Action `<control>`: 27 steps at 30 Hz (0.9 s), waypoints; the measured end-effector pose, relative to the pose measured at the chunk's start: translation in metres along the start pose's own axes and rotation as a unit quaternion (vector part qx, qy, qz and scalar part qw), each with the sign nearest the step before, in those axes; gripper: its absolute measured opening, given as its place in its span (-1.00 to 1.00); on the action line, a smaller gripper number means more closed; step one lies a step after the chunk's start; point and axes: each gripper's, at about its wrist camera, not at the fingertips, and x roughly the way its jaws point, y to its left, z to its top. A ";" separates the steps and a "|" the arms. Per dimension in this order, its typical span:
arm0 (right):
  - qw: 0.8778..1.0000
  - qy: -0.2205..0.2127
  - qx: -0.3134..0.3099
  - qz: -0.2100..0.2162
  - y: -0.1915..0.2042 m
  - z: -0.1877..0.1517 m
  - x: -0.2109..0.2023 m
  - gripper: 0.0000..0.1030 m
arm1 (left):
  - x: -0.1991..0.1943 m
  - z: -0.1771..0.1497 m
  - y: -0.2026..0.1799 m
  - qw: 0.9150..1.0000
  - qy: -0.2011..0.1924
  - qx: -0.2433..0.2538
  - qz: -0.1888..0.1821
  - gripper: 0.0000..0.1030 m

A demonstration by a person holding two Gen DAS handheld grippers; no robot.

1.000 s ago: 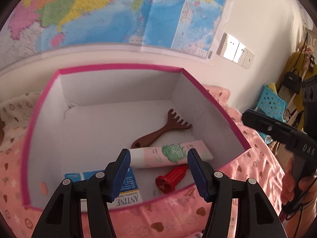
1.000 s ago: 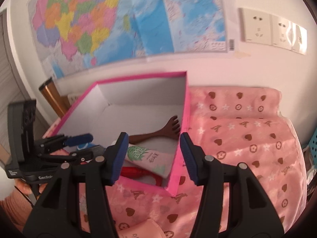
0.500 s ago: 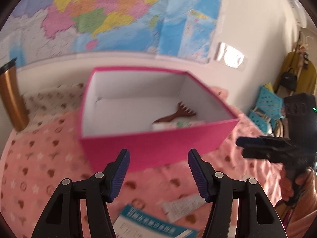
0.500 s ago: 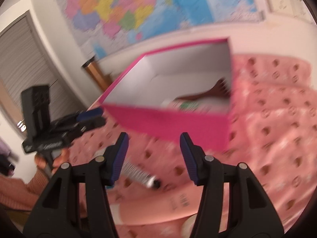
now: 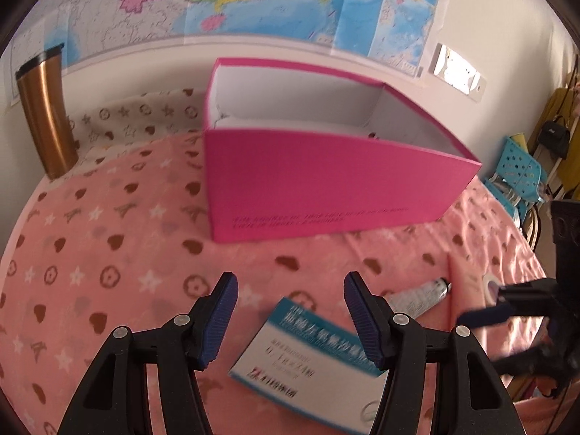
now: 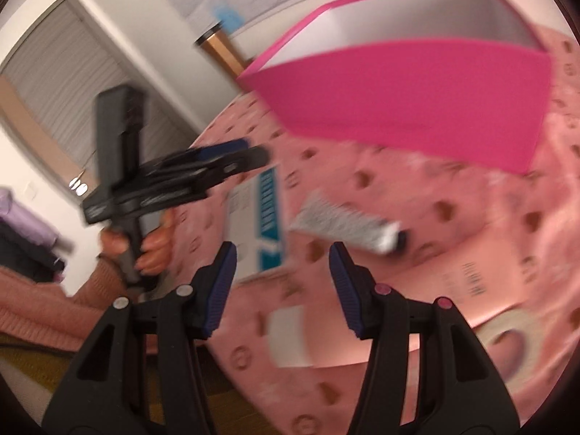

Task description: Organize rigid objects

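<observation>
A pink box (image 5: 326, 188) with a white inside stands open on the pink patterned cloth (image 5: 108, 239); it shows blurred at upper right as the pink box (image 6: 417, 101). My left gripper (image 5: 290, 315) hangs open just above a white-and-blue carton (image 5: 308, 359), with nothing between its fingers. A silver tube (image 5: 420, 297) lies to the right of the carton. My right gripper (image 6: 282, 282) is open and empty, low over the cloth near the silver tube (image 6: 348, 224) and the carton (image 6: 257, 224). The other gripper (image 6: 203, 166) shows at left, held by a hand (image 6: 152, 250).
A copper tumbler (image 5: 47, 116) stands at the far left by the wall. A tape roll (image 6: 507, 340) and a pink flat pack (image 6: 471, 282) lie at lower right. A small white slip (image 6: 290, 337) lies near the cloth's front edge. A blue perforated basket (image 5: 518, 166) sits beyond the right side.
Both grippers have pulled back from over the box and dropped toward the cloth in front of it. The carton and tube have come into view. Jaws stay as wide as before.
</observation>
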 end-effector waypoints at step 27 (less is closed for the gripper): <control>0.999 0.048 0.005 -0.019 0.002 0.028 0.075 0.08 | -0.008 -0.039 0.036 0.998 0.040 -0.050 -0.022 0.17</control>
